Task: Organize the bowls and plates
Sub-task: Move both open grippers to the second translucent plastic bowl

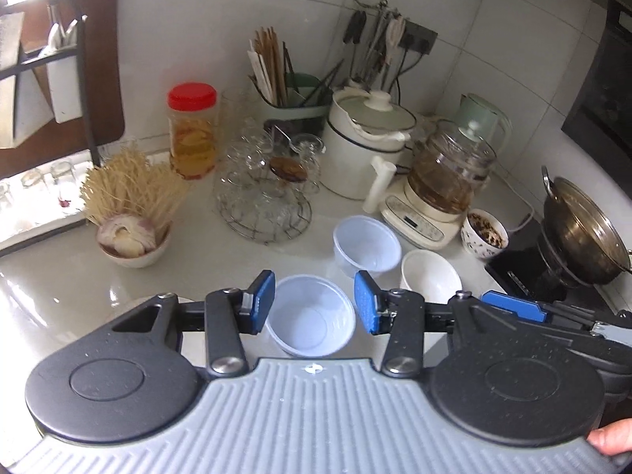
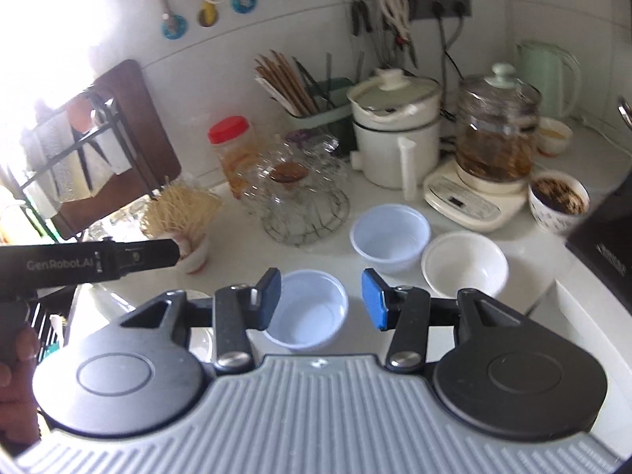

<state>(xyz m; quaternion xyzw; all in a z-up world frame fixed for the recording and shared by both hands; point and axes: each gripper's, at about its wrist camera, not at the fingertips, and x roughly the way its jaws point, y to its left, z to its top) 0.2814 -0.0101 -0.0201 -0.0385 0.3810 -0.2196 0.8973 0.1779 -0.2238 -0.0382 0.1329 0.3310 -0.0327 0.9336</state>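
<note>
Three empty bowls stand on the white counter. The near translucent plastic bowl (image 1: 310, 316) (image 2: 306, 310) sits below and between the open fingers of both grippers. A second plastic bowl (image 1: 366, 244) (image 2: 390, 236) stands behind it to the right. A white ceramic bowl (image 1: 430, 275) (image 2: 464, 264) stands right of that. My left gripper (image 1: 314, 302) is open above the near bowl, holding nothing. My right gripper (image 2: 322, 302) is open too, also over the near bowl. The right gripper's blue finger (image 1: 513, 305) shows at the right of the left wrist view.
A bowl of onion and dry noodles (image 1: 132, 237), a wire rack of glasses (image 1: 264, 197), a red-lidded jar (image 1: 192, 130), a white pot (image 1: 365, 146), a glass kettle on its base (image 1: 442, 185), a patterned cup (image 1: 484, 233) and a steel pot on a cooker (image 1: 580, 233) crowd the counter.
</note>
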